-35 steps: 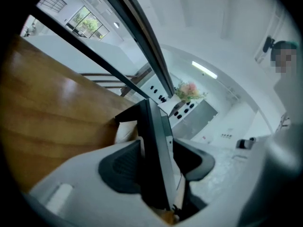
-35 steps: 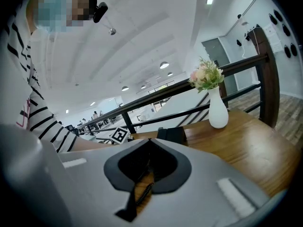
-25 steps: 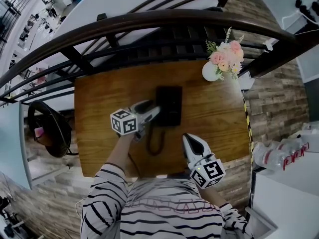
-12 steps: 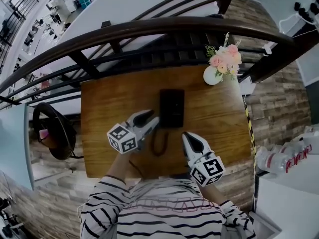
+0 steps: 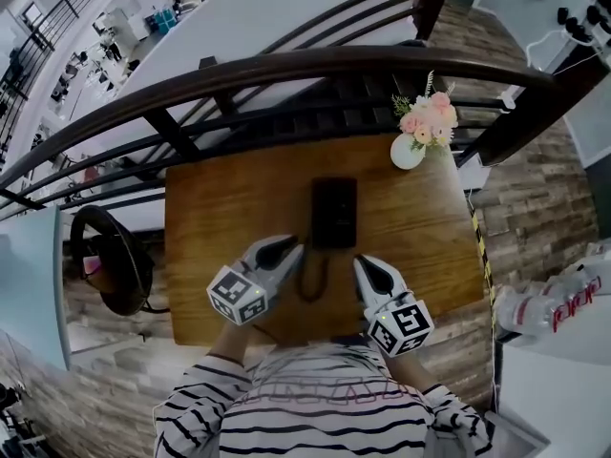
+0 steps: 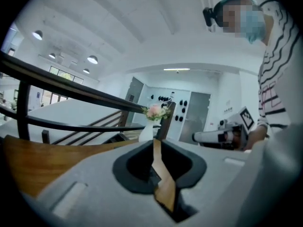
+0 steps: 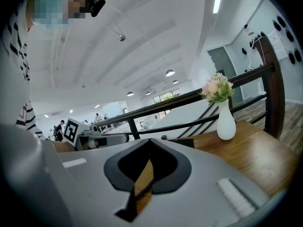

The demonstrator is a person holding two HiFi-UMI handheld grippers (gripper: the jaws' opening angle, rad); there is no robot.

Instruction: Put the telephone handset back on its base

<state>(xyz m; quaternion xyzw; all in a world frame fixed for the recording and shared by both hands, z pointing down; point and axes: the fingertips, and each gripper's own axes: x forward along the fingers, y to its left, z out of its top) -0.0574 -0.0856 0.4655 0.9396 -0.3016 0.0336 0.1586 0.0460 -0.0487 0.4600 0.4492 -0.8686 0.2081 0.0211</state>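
Note:
The black telephone [image 5: 334, 213] lies on the wooden table [image 5: 229, 208], and its handset seems to rest along the left side of the base. Its coiled cord [image 5: 312, 280] loops toward the table's front edge. My left gripper [image 5: 289, 247] hovers just left of the cord, short of the phone. Its jaws are closing with only a thin gap and nothing between them [image 6: 158, 174]. My right gripper [image 5: 365, 263] sits to the right of the cord near the front edge, jaws together and empty [image 7: 144, 174].
A white vase with pink flowers [image 5: 412, 141] stands at the table's far right corner. A dark curved railing [image 5: 286, 65] runs behind the table. A round black seat [image 5: 105, 260] is off the left edge, and stone floor lies to the right.
My left gripper has pulled back from the phone's left side toward the front edge, and its jaws have narrowed. The right gripper has barely shifted.

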